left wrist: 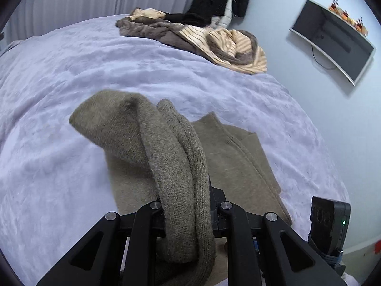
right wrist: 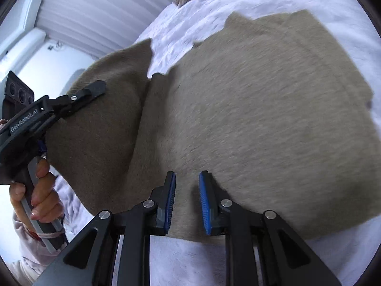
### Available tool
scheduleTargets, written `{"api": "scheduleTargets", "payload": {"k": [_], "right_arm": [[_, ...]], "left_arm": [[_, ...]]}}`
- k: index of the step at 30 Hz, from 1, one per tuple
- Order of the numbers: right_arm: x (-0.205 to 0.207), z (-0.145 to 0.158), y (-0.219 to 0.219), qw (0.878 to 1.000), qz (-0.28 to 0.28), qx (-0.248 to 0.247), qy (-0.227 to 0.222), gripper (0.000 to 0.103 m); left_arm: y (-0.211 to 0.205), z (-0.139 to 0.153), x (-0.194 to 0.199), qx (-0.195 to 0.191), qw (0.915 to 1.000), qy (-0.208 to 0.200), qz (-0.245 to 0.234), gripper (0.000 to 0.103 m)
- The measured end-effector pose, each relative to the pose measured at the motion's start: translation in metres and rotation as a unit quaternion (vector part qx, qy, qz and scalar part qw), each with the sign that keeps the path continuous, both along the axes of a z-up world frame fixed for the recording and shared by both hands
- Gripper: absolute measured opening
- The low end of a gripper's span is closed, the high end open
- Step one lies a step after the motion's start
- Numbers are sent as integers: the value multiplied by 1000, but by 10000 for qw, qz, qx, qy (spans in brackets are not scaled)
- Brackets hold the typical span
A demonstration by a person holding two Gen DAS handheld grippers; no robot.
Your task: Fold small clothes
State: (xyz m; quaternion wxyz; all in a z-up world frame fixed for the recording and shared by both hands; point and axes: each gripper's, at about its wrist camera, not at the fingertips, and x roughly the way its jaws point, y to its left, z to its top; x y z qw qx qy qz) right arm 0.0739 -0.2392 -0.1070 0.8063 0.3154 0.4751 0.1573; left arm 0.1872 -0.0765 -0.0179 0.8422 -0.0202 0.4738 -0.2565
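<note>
Fuzzy knit sweater (left wrist: pixel 181 166), plush blanket (left wrist: pixel 59 83) — matt

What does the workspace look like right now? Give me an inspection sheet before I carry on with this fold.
Surface: bed under a lavender blanket, rumpled.
Job's things: taupe knit garment spread flat on the blanket; one part, likely a sleeve, lifted off it.
Clutter: pile of clothes, brown, striped and black, at the far edge of the bed.
Grippers: left hand-held gripper shut on the sleeve; right hand-held gripper over the garment's near edge, blue pads apart, nothing between them.
Cables: one cord hangs below the wall screen.
Surroundings: pale wall, white curtain.
</note>
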Motion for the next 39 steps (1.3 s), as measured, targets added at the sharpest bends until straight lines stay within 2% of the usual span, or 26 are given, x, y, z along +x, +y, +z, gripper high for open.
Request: {"api": "scheduleTargets", "payload": {"k": [5, 8, 10, 11, 12, 13, 14, 17, 22, 26, 28, 31, 32, 33, 34, 36, 39], "right_arm": [[-13, -12, -38, 9980, -401, 474, 75, 22], [-21, -18, -47, 9958, -468, 780, 62, 22], [-22, -20, -50, 9942, -525, 938, 17, 23], [-23, -22, -53, 9925, -587, 1068, -10, 23], [-24, -24, -58, 9905, -652, 1212, -34, 24], [-24, -26, -62, 9869, -742, 1431, -53, 27], [-23, -28, -68, 9828, -818, 1655, -63, 34], [-19, -30, -77, 9701, -935, 2233, -167, 52], [-4, -28, -87, 9656, -979, 2401, -216, 65], [20, -28, -88, 9721, -809, 2201, -7, 65], [30, -23, -84, 9776, -698, 1984, 97, 65], [50, -19, -79, 9841, -437, 1711, 167, 65], [59, -17, -75, 9867, -312, 1581, 195, 62], [67, -15, -70, 9896, -219, 1399, 251, 54], [76, -13, -67, 9925, -169, 1166, 324, 15], [87, -2, -60, 9962, -65, 826, 279, 12], [90, 36, -65, 9963, 95, 714, -475, 12]], "left_arm": [[-61, -37, -2, 243, 9977, 453, -437, 17], [-71, -50, -10, 416, 9972, 455, -415, 17], [-67, -47, -13, 360, 9978, 405, -382, 19], [-63, -44, -14, 283, 9981, 421, -355, 34], [-59, -41, -14, 172, 9985, 434, -287, 66], [-52, -35, -17, 50, 9994, 313, -163, 80], [-46, -28, -21, -78, 9999, 97, -70, 87], [-36, -15, -25, -193, 9997, -54, -146, 87], [0, -6, -34, -385, 9985, -209, 323, 87], [29, -14, -35, -125, 9965, -293, 775, 87], [43, -25, -32, 15, 9948, -175, 999, 87], [62, -42, -27, -35, 9914, 67, 1309, 87], [66, -48, -25, -54, 9903, 134, 1384, 87], [69, -53, -22, -25, 9888, 197, 1477, 87], [71, -58, -20, 51, 9871, 244, 1583, 87], [73, -61, -18, 24, 9851, 245, 1703, 87], [61, -56, -19, 14, 9881, 102, 1537, 87]]}}
